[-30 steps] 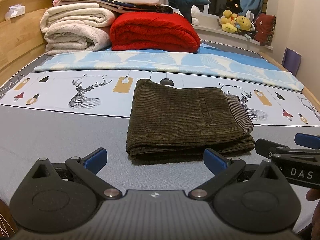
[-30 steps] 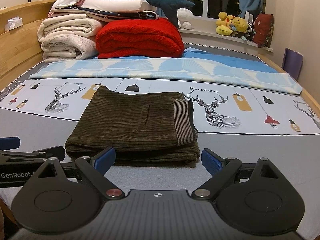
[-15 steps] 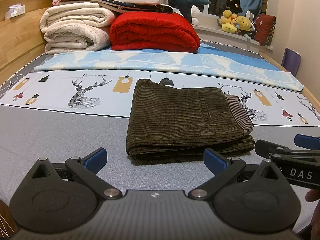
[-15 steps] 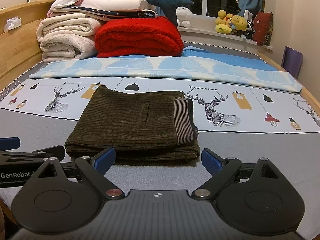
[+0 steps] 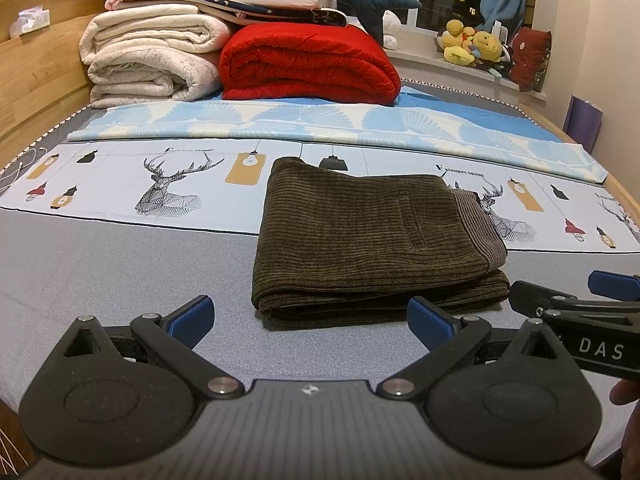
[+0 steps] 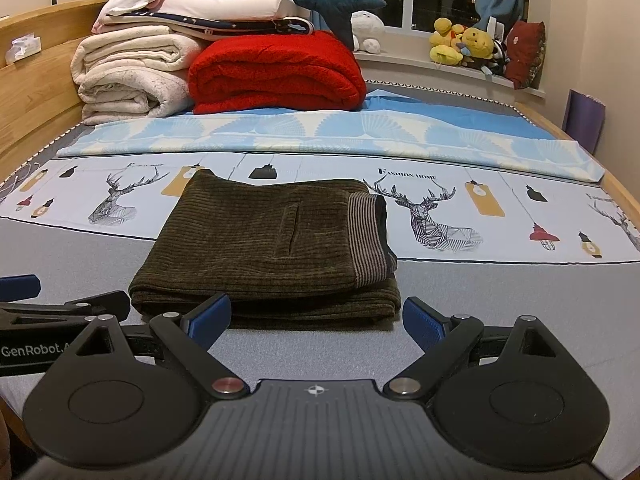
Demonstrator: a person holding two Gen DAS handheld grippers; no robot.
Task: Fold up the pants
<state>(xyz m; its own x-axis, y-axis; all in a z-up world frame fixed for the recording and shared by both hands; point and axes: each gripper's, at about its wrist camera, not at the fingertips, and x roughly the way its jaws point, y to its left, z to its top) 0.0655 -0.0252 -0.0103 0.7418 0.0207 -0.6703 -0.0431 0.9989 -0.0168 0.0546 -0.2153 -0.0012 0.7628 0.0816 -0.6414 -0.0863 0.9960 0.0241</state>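
Corduroy pants [image 5: 372, 240], dark olive, lie folded in a neat rectangle on the grey bed [image 5: 100, 264]. Left gripper [image 5: 310, 318] and right gripper [image 6: 316, 318] hover just before its near edge, both spread wide, holding nothing.

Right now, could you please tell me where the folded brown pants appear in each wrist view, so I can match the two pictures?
Left wrist view: the folded brown pants lie right of centre, striped waistband at their right end.
Right wrist view: the folded brown pants lie left of centre, just beyond the tongs.
Shared landmark: the red blanket at the far end of the bed.
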